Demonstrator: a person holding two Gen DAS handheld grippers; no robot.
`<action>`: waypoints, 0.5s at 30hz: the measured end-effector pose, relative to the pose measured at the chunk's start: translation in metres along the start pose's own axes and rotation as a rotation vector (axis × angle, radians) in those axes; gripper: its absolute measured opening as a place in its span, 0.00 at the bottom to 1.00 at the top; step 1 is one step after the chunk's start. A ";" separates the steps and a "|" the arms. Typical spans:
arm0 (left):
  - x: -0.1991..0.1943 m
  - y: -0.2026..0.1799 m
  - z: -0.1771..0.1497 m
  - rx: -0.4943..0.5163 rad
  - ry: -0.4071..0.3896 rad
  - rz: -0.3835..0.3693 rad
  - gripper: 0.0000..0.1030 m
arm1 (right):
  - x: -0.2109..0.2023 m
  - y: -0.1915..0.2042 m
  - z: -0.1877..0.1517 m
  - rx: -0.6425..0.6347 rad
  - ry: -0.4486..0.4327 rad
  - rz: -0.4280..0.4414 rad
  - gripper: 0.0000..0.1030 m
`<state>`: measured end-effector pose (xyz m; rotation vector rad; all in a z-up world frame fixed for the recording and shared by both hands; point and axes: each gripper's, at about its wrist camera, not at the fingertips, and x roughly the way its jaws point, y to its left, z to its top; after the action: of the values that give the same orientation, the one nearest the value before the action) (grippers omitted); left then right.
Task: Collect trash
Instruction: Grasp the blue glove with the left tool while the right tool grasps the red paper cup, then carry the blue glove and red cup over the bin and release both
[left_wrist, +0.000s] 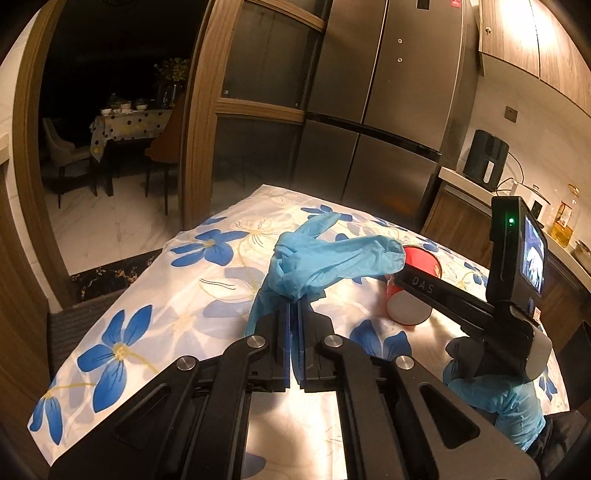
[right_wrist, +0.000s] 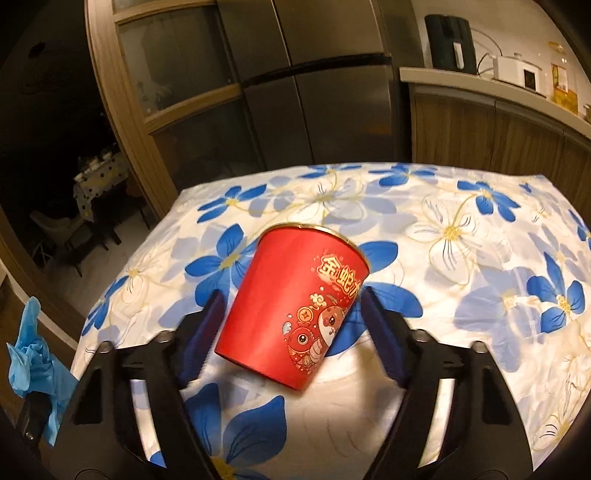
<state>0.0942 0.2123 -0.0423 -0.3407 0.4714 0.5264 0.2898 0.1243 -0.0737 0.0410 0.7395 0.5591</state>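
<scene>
On the flowered tablecloth (right_wrist: 461, 236), a red paper cup (right_wrist: 295, 310) lies on its side between my right gripper (right_wrist: 291, 321) fingers, rim toward twelve o'clock, jaws spread and not touching it. My left gripper (left_wrist: 295, 306) is clenched on a blue glove (left_wrist: 325, 258).

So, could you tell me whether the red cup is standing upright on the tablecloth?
No, the red cup lies tipped on its side on the tablecloth, between the right gripper's open jaws.
</scene>
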 end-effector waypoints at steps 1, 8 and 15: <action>0.000 0.000 0.000 0.001 0.002 -0.001 0.02 | 0.000 -0.001 0.000 0.002 -0.001 0.010 0.66; 0.001 -0.005 -0.001 0.016 0.010 0.000 0.02 | -0.016 -0.002 -0.001 -0.036 -0.046 0.027 0.58; 0.002 -0.030 0.001 0.051 0.014 -0.028 0.02 | -0.052 -0.031 -0.001 -0.024 -0.106 0.005 0.58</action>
<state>0.1120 0.1893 -0.0365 -0.3018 0.4919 0.4841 0.2729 0.0716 -0.0486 0.0497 0.6296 0.5668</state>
